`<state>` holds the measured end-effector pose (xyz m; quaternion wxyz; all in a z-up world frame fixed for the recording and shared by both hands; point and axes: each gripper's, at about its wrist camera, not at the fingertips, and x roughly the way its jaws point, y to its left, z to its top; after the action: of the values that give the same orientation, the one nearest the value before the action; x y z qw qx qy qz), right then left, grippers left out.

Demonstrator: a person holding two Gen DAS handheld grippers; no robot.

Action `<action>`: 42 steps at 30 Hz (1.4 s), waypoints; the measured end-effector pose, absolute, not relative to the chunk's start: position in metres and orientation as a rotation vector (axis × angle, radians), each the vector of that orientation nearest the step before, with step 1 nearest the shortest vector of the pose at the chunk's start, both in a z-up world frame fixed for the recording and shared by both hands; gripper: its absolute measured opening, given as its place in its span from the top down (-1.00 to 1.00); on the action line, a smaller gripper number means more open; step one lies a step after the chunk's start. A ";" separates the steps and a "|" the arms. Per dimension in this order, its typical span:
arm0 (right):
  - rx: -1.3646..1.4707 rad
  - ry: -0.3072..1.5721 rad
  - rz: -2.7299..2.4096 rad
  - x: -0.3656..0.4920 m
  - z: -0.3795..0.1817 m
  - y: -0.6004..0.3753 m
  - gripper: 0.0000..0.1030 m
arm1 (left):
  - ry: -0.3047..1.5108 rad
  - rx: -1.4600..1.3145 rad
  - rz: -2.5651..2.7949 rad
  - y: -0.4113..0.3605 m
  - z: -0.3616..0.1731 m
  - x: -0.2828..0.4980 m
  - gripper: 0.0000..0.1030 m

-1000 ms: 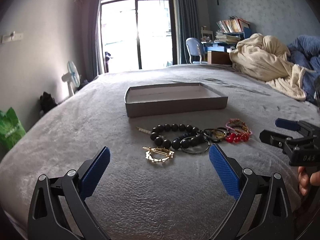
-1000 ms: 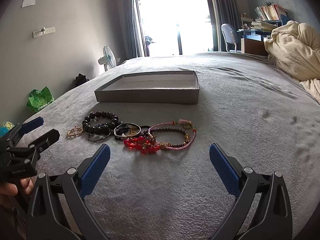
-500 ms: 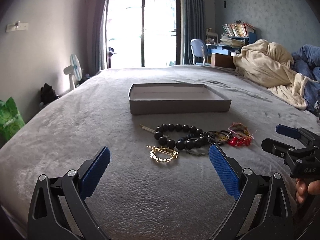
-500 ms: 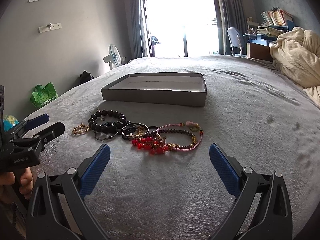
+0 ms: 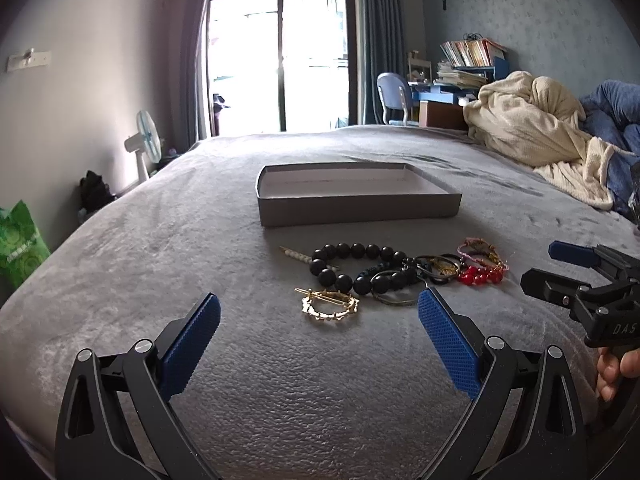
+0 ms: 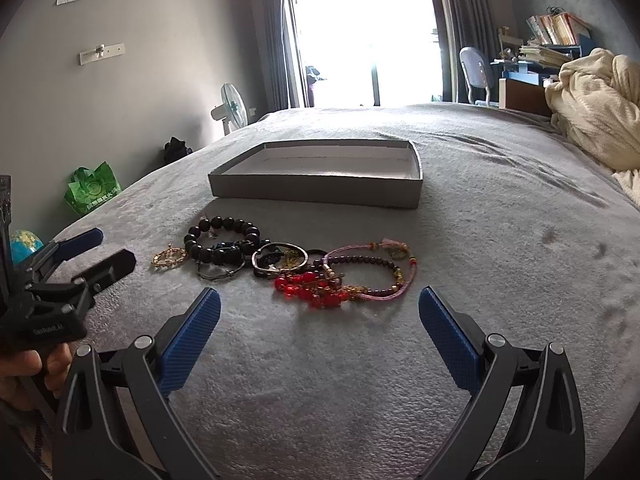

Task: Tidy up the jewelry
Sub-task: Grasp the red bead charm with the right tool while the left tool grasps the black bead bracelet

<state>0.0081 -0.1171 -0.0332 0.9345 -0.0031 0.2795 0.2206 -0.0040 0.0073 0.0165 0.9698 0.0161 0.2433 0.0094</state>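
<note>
A pile of jewelry lies on the grey bed: a gold hair clip [image 5: 327,305], a black bead bracelet [image 5: 352,266], a pearl pin [image 5: 296,255], dark bangles [image 6: 280,260], a red bead bracelet [image 6: 310,290] and a pink cord bracelet [image 6: 372,272]. An empty grey shallow box [image 5: 356,209] sits just beyond the pile. My left gripper [image 5: 318,338] is open and empty, just short of the gold clip. My right gripper [image 6: 319,334] is open and empty, just short of the red beads. Each gripper shows in the other's view, the right gripper [image 5: 560,270] and the left gripper [image 6: 96,252].
A cream blanket [image 5: 536,136] and blue bedding [image 5: 616,112] are heaped at the bed's far right. A fan [image 5: 144,144], a green bag [image 5: 20,240] and a globe [image 6: 24,240] stand off the bed's left side. A desk with a chair [image 5: 394,96] stands by the window.
Both grippers have levelled out and moved slightly closer to the jewelry. The jewelry and box have not moved. Both grippers stay open.
</note>
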 end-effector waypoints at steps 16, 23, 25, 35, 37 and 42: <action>-0.037 0.657 0.424 0.042 -0.044 -0.097 -0.23 | 0.494 0.022 0.002 0.008 0.014 -0.005 -0.90; -0.066 0.665 0.434 0.044 -0.050 -0.092 0.47 | 0.497 0.023 -0.003 0.008 0.012 -0.005 -0.90; -0.058 0.652 0.442 0.041 -0.048 -0.094 0.47 | 0.499 0.023 -0.006 0.008 0.012 -0.004 -0.90; 0.013 0.577 0.450 0.021 -0.026 -0.122 0.48 | 0.519 0.011 -0.058 0.004 0.027 0.016 -0.90; 0.034 0.570 0.433 0.020 -0.024 -0.131 0.48 | 0.524 0.030 -0.064 0.000 0.030 0.024 -0.90; 0.061 0.550 0.417 0.016 -0.020 -0.143 0.48 | 0.592 0.012 -0.066 0.005 0.031 0.053 -0.87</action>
<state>0.0161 -0.1432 -0.0196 0.9406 0.0301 0.2695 0.2043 0.0528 0.0052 0.0315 0.9560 0.0061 0.2915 -0.0325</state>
